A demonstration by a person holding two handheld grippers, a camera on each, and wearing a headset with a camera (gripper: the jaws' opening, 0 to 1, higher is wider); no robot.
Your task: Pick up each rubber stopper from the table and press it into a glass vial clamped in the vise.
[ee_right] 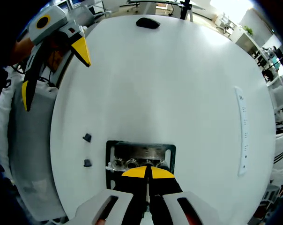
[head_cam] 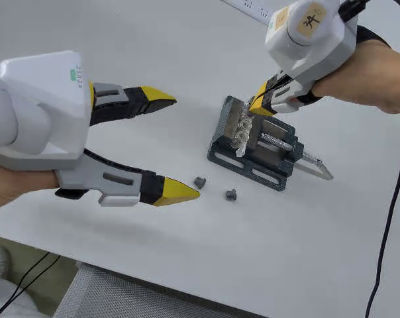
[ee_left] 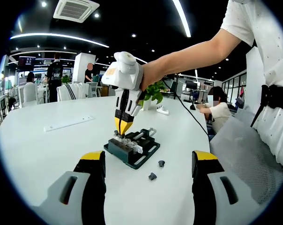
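Hovering left gripper jaws wide; right gripper jaws pinched together over vise; two stoppers alongside.

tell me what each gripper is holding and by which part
The left gripper is open, holding nothing. The right gripper is shut at the vials in the vise; whether anything sits between its tips cannot be told.

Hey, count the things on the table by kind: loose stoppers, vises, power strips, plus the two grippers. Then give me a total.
Loose stoppers: 2
Vise: 1
Power strip: 1
Grippers: 2, the left gripper and the right gripper
Total: 6
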